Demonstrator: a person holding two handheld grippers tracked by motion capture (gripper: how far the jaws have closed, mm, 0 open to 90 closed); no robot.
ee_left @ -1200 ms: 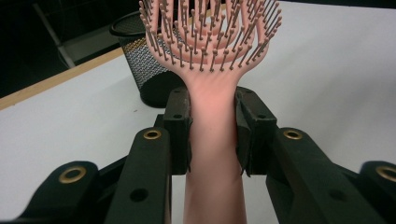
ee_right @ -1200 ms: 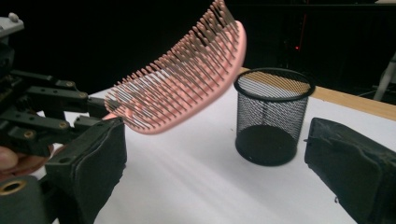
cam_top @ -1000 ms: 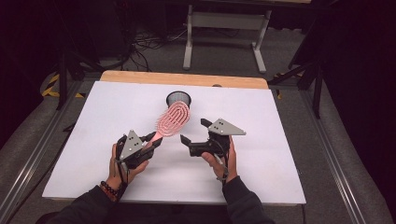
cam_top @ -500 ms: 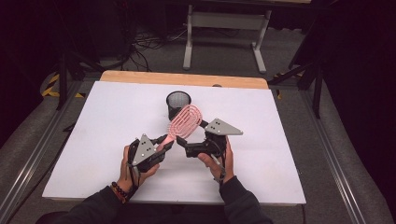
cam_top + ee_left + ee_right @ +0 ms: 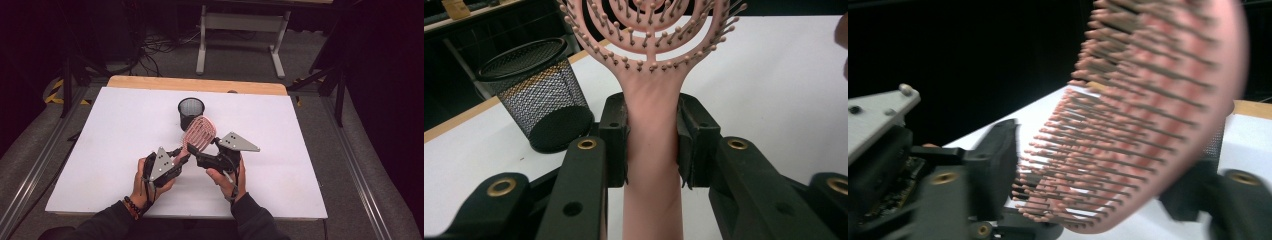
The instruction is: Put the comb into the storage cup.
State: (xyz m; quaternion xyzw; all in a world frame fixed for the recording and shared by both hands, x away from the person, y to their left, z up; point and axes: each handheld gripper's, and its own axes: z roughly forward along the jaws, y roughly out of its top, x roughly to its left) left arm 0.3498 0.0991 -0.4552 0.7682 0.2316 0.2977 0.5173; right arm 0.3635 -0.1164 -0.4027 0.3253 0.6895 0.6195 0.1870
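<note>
Black sleeves come in over the near edge of the white counter (image 5: 100, 150), and each hand holds a set of tongs above its near middle. The left tongs (image 5: 651, 145) are clamped on the handle of a pink hairbrush (image 5: 651, 100), one jaw pressed to each side of it just below the head. From there the brush slants up and away to the right, its vented, bristled head raised off the counter between the two hands. The right tongs (image 5: 200, 159) sit just beside that head, right of it; their jaws seem spread to either side of the bristles, though the close view is blurred and I cannot tell for sure. Just beyond the brush head a black mesh cup (image 5: 191, 112) stands upright on the counter, toward its far edge.
</note>
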